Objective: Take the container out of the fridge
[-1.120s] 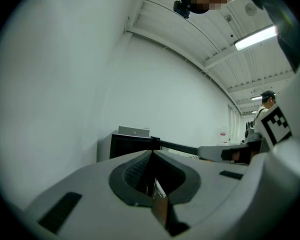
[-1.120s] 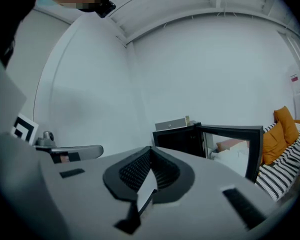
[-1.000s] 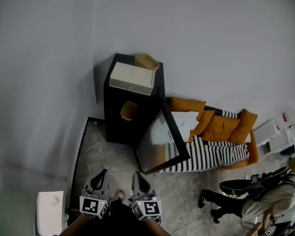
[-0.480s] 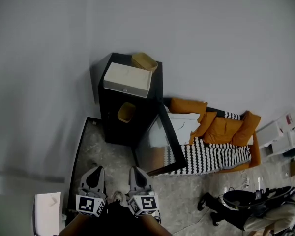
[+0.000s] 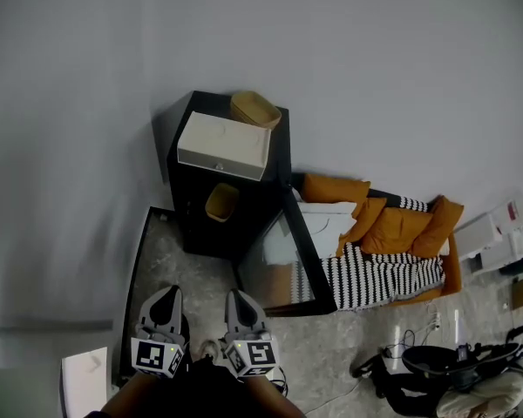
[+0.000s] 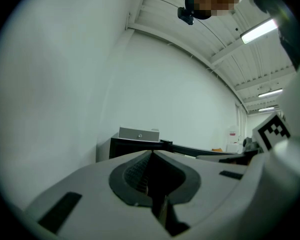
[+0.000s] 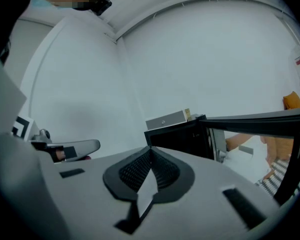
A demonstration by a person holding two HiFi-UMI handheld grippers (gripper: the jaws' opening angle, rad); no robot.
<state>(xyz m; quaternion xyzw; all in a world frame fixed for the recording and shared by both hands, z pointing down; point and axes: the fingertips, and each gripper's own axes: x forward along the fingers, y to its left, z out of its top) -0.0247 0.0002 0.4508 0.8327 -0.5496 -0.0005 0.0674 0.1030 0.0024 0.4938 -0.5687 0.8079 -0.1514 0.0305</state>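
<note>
A small black fridge (image 5: 211, 225) stands against the wall with its glass door (image 5: 288, 264) swung open to the right. Inside, on a shelf, sits a yellow container (image 5: 220, 201). On top of the fridge lie a white box (image 5: 224, 144) and a tan bowl (image 5: 254, 109). My left gripper (image 5: 166, 294) and right gripper (image 5: 238, 295) are side by side low in the head view, well short of the fridge, both shut and empty. In the left gripper view the shut gripper (image 6: 151, 155) faces the distant fridge (image 6: 132, 145). In the right gripper view the gripper (image 7: 151, 150) faces the fridge (image 7: 182, 136) and its door (image 7: 255, 119).
An orange sofa (image 5: 392, 225) with a striped blanket (image 5: 379, 277) stands right of the fridge, behind the door. A person (image 5: 453, 377) crouches at the lower right near cables on the floor. A white block (image 5: 85, 377) sits at the lower left beside a dark floor border (image 5: 138, 286).
The fridge has shifted slightly left and up in the head view. Both grippers sit a little lower. The person at the right has dropped toward the bottom edge.
</note>
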